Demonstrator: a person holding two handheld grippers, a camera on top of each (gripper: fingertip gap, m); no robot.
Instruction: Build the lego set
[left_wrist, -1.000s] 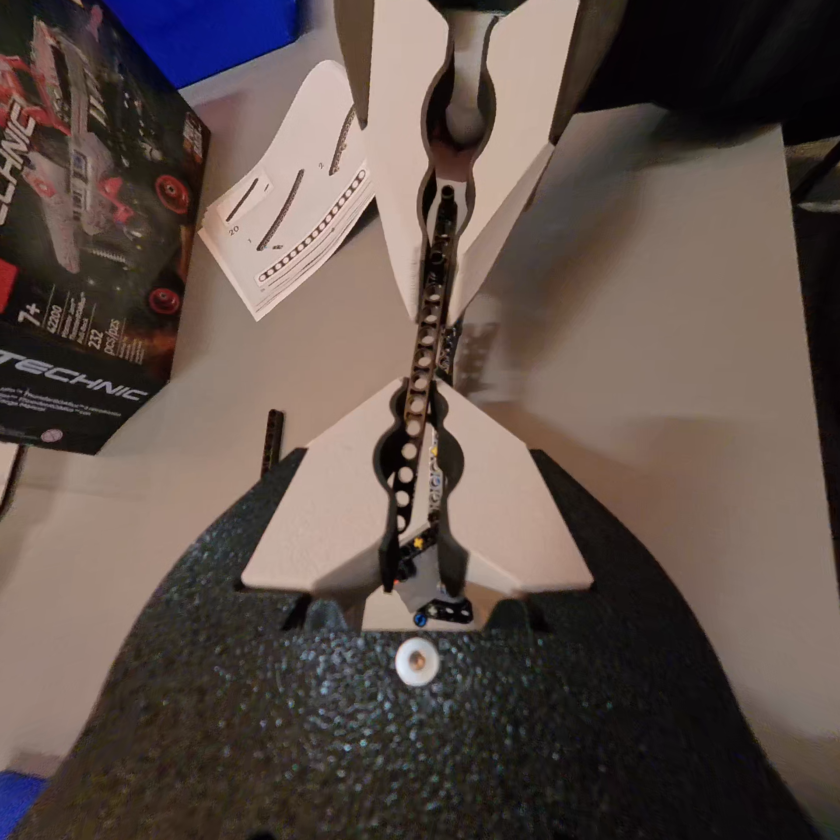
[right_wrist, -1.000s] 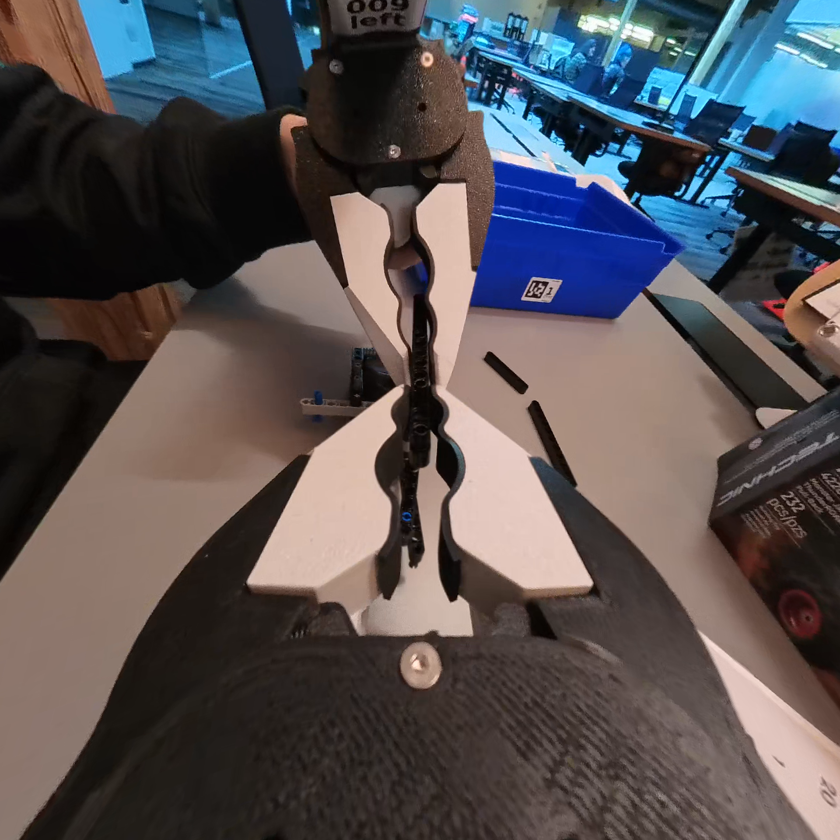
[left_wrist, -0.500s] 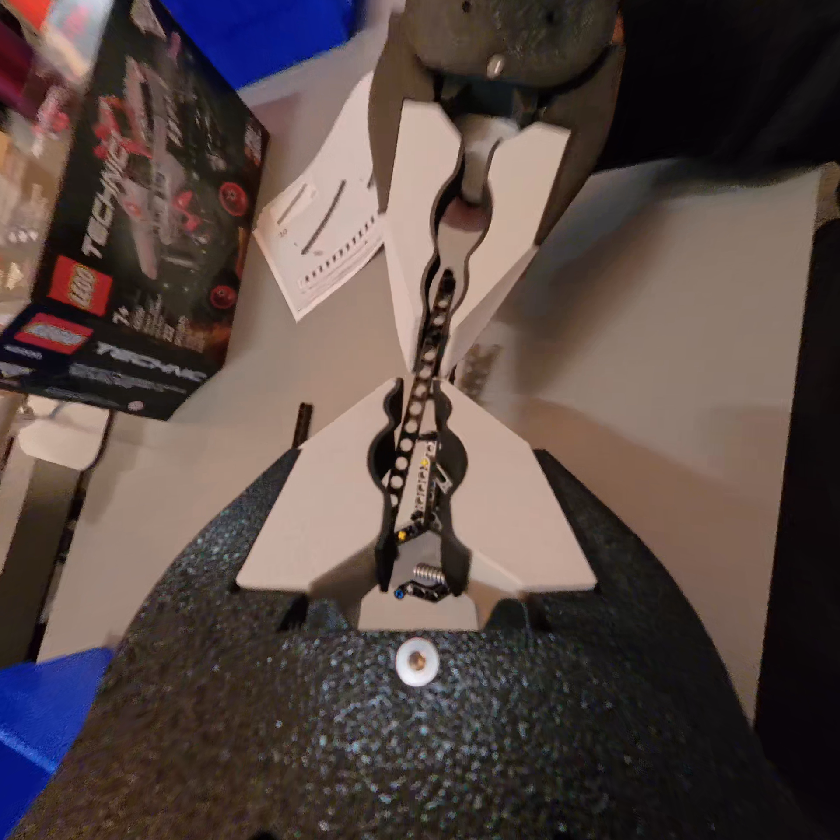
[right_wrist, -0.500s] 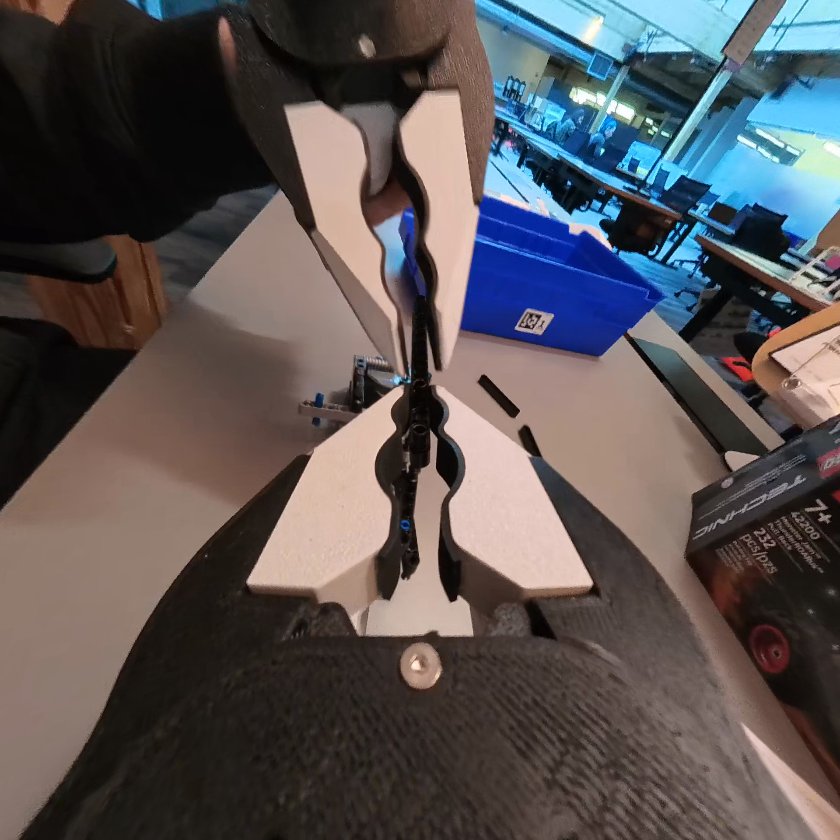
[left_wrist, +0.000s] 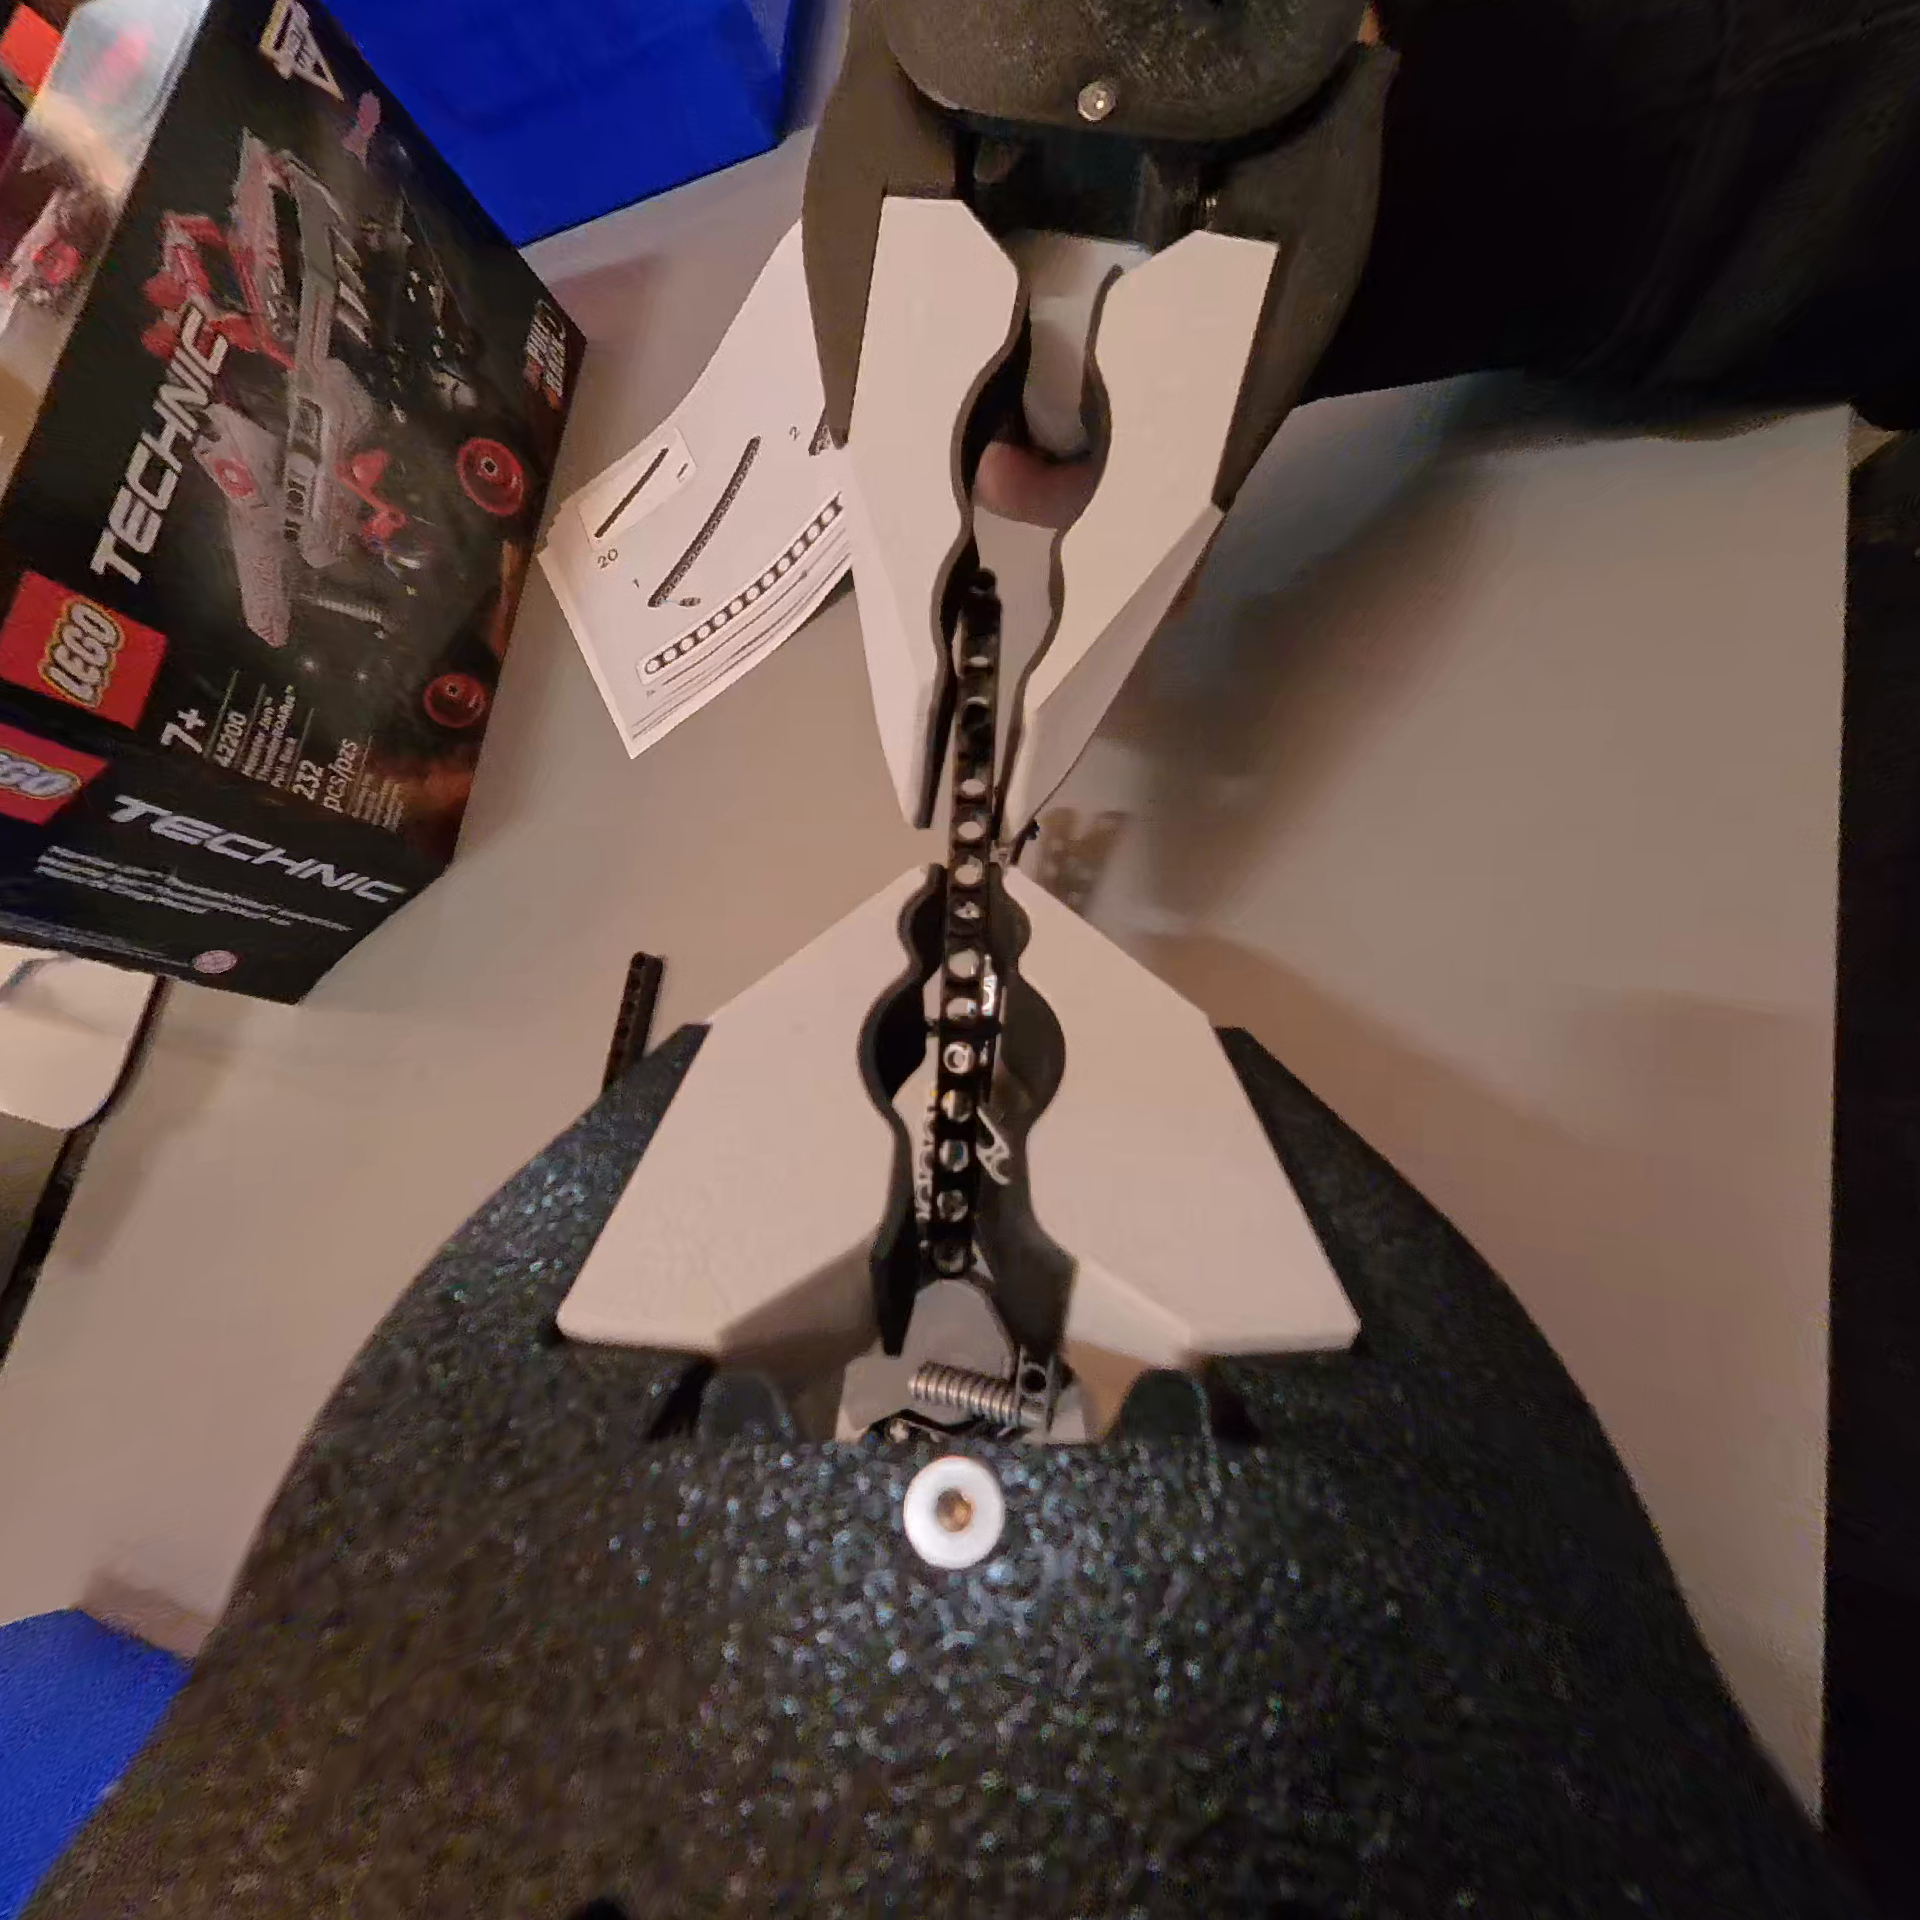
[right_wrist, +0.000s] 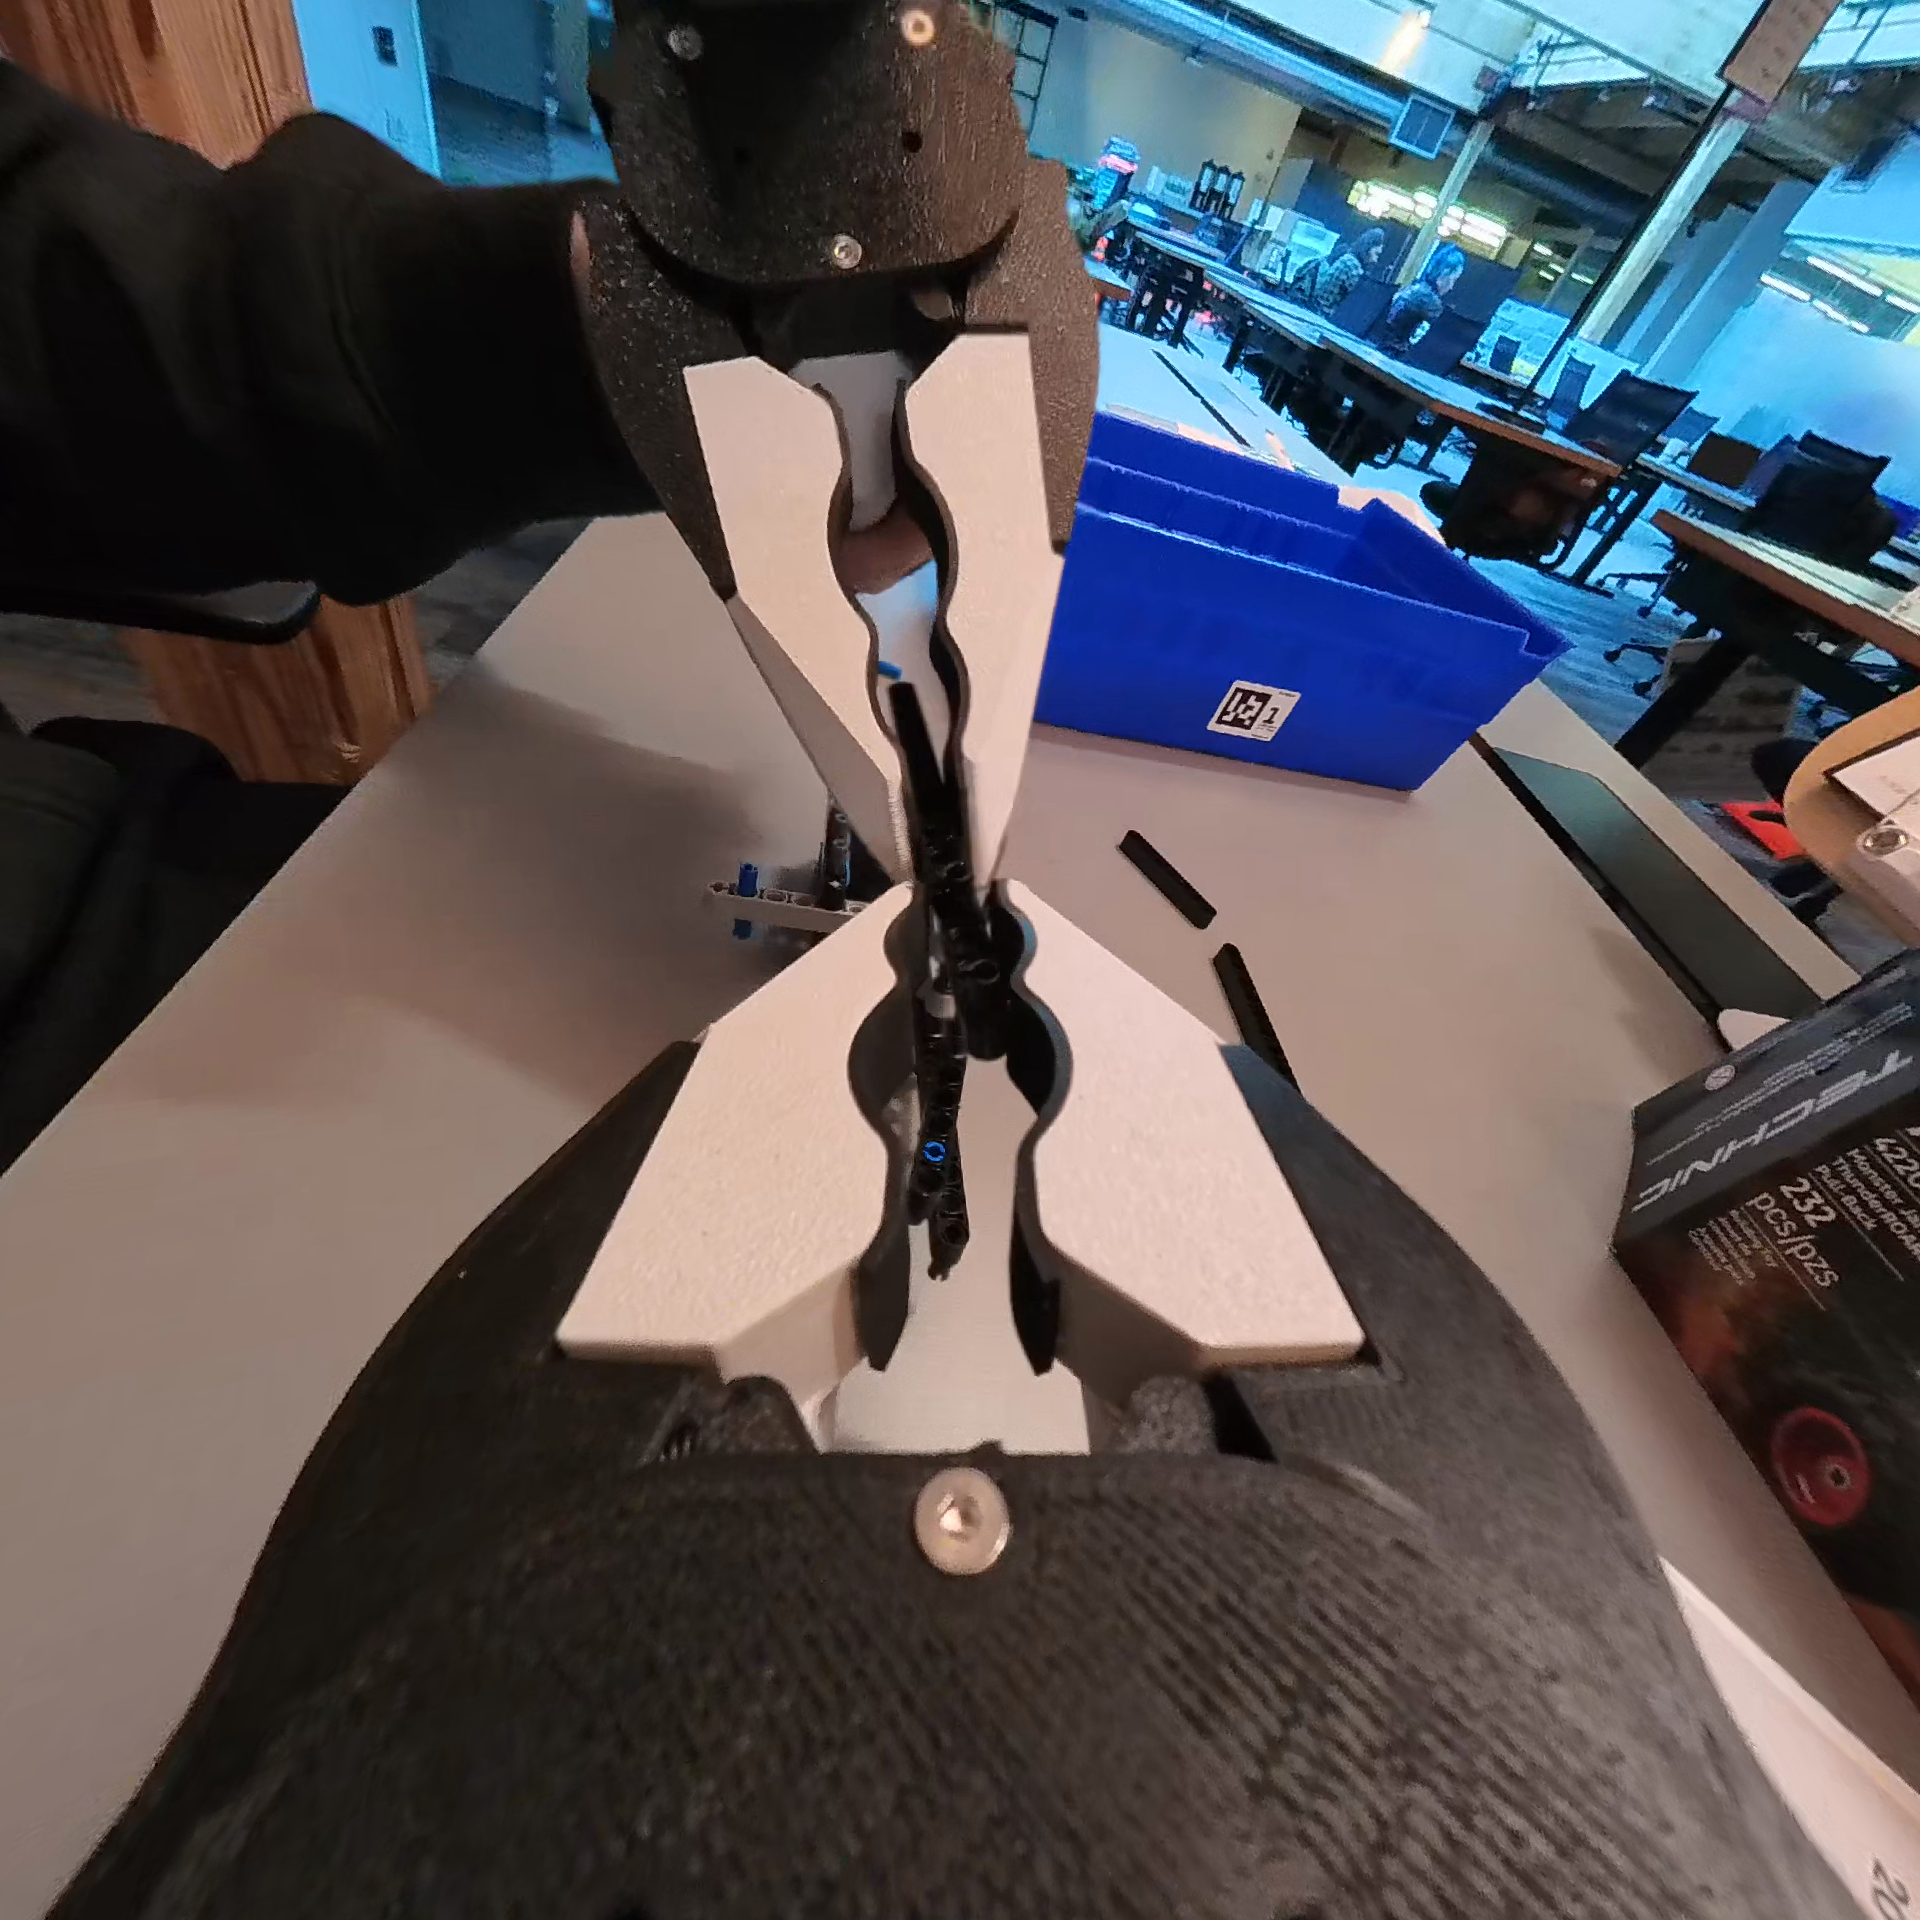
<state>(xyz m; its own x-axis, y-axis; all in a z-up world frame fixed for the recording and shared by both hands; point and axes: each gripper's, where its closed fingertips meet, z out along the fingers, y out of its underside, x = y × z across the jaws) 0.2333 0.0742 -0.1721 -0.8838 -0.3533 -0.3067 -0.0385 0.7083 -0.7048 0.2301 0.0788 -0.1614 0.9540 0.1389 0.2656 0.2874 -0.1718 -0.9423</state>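
Both grippers meet tip to tip over the grey counter (right_wrist: 1455, 935), sharing one long black perforated beam (left_wrist: 966, 914); left gripper (left_wrist: 961, 883), lower centre of its own view, has its jaws pressed onto the near length of the beam; right gripper (right_wrist: 951, 904) has jaws pinching the same beam from the opposite end, a small blue pin showing in one hole; beam held up off the counter, running straight up the middle of both frames.

Progress, as a judgement: early; only a small grey-and-black sub-assembly (right_wrist: 790, 894) with blue pins sits on the counter at mid-left of the right view; two loose black beams (right_wrist: 1205, 935) lie right of centre there, another loose black beam (left_wrist: 639, 1013) at mid-left of the left view; wheels and bodywork not seen anywhere; most of the build looks still to do.

Printed matter: dark set box (left_wrist: 239, 540) in the upper left of the left view, with brand logos, a picture of a red-wheeled truck and small print; open instruction sheet (left_wrist: 717, 582) beside it showing beam diagrams; blue bin (right_wrist: 1278, 623) in the upper right of the right view, a square black-and-white marker tag on its front wall.
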